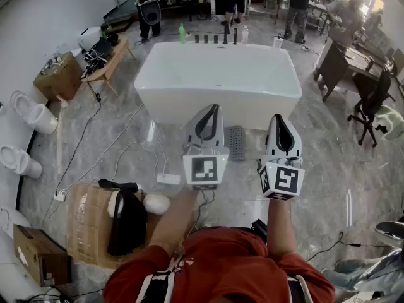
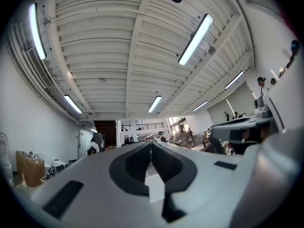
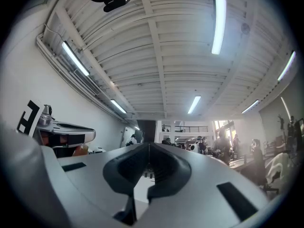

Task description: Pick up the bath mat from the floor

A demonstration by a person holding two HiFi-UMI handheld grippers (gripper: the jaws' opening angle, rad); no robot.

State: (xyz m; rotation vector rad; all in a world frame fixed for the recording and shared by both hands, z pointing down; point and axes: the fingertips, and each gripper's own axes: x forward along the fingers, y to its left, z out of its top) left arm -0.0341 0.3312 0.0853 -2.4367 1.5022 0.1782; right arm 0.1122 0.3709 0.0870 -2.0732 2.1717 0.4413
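**A:** Down on the marbled floor [image 1: 328,163], where does the bath mat lie?

**B:** Flat, just in front of the white bathtub's [image 1: 218,74] near wall. The bath mat [image 1: 236,142] is small, grey and ribbed. In the head view it shows in the gap between the two grippers, and neither of them touches it.

**A:** What is the left gripper doing?

**B:** The left gripper [image 1: 214,108] is held up in the air and tipped a little upward. Its jaws are pressed together with nothing between them. Its own view looks past the closed tips at ceiling lights and a long hall.

**A:** And the right one?

**B:** Much the same. The right gripper [image 1: 279,117] sits level with the left, just beside it, also tipped slightly up. Its jaws are fully together and empty, and its view shows the ceiling and the left gripper off to one side.

**A:** What else is around?

**B:** A cardboard box [image 1: 85,232] sits at the lower left with something black lying on it. White toilets [image 1: 30,111] stand along the left wall. A white cable [image 1: 120,153] trails across the floor. A green bottle [image 1: 182,33] stands at the tub's far rim, and a black office chair [image 1: 372,103] is off to the right.
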